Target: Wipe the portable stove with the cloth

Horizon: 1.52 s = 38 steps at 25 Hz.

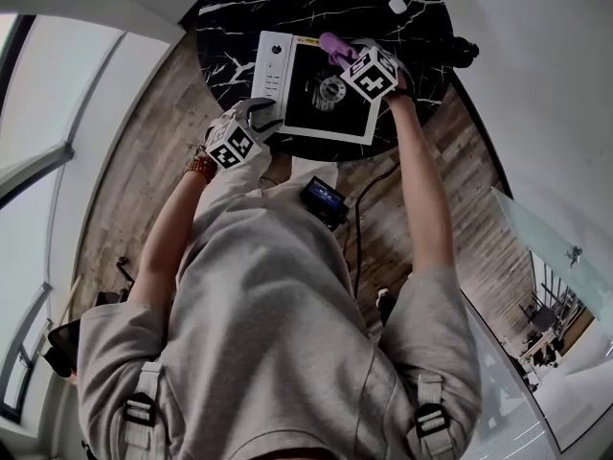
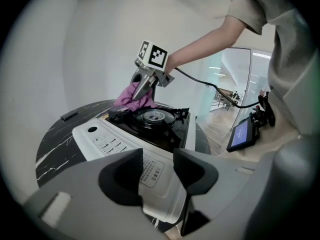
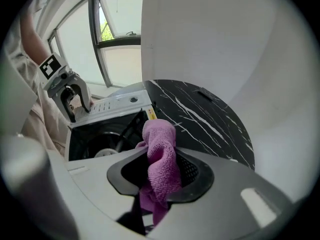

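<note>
The left gripper (image 2: 158, 171) has its fingers apart, the right gripper (image 2: 142, 91) clamps the purple cloth (image 3: 162, 154), so wiping may shove the unheld portable stove (image 2: 115, 139).

Cloth (image 3: 161, 154): its lower end goes down between the jaws of the right gripper (image 3: 160, 184) and can't be seen.
Stove (image 2: 150, 134): the left gripper (image 2: 159, 173) hides its near corner, and the print on its label is too small to read.
Table (image 2: 55, 144): its near side is hidden behind the left gripper's body.
Small white thing (image 1: 397, 6): too small to tell what it is.
Screen (image 2: 242, 134): its words are too small to read.
</note>
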### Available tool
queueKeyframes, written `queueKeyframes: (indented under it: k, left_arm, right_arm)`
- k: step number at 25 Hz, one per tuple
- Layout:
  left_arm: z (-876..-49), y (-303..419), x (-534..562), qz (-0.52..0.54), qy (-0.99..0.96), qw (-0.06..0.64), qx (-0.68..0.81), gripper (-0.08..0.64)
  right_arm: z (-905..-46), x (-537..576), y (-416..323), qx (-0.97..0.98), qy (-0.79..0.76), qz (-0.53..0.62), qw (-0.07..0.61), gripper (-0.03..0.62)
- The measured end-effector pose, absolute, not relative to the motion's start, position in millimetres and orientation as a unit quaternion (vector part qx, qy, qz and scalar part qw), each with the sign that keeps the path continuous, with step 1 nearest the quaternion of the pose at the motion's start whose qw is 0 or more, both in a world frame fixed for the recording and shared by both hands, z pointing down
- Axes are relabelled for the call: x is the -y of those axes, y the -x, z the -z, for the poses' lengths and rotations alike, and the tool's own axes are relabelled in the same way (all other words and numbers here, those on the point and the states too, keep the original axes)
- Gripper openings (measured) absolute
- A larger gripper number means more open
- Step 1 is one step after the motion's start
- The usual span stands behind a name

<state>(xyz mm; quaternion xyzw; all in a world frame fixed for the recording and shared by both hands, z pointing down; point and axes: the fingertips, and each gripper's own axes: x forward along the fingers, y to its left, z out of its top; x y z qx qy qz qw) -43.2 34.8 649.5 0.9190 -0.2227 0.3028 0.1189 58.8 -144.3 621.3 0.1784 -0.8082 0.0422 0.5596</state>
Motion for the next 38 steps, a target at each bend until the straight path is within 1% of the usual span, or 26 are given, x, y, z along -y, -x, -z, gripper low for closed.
queueKeyframes:
  k: [4, 7, 10, 17, 22, 25, 28, 32, 38]
  left_arm:
    - [-648.9, 43.0, -34.4, -0.298, -0.919, 0.122, 0.227, 0.166]
    - [-649.0, 42.3, -33.8, -0.296, -0.919, 0.124, 0.23, 0.167]
    - [-648.9, 41.5, -33.8, -0.298, -0.918, 0.126, 0.23, 0.164]
    - [-648.4, 42.7, -33.2, -0.298, -0.917, 0.129, 0.233, 0.164]
    - [-649.2, 42.2, -33.7, -0.3, -0.916, 0.135, 0.23, 0.163]
    - [-648.6, 41.2, -35.5, -0.301, -0.917, 0.139, 0.223, 0.168]
    - [-645.6, 44.6, -38.9, -0.305, -0.916, 0.141, 0.22, 0.17]
    - [-642.3, 52.6, -49.0, -0.304, -0.912, 0.157, 0.227, 0.167]
    - [-639.1, 69.2, -55.2, -0.302, -0.909, 0.161, 0.239, 0.167]
  right_arm:
    - [-631.3, 150.2, -106.2, 0.788, -0.215, -0.078, 0.572, 0.118]
    - [-639.8, 151.5, -101.6, 0.782, -0.221, -0.087, 0.576, 0.115]
    - [-642.1, 151.5, -86.2, 0.779, -0.203, -0.077, 0.589, 0.112]
    - [-642.8, 146.3, -39.0, 0.798, -0.199, -0.076, 0.564, 0.11]
    - [-639.1, 142.1, -17.4, 0.791, -0.169, -0.048, 0.586, 0.112]
    - [-614.8, 148.6, 0.1, 0.812, -0.187, -0.037, 0.552, 0.115]
    - [-588.4, 149.9, 39.0, 0.833, -0.173, -0.009, 0.526, 0.115]
    - [-595.1, 149.3, 82.9, 0.83, -0.145, 0.011, 0.539, 0.117]
    - [-634.5, 140.6, 104.4, 0.81, -0.14, 0.015, 0.57, 0.117]
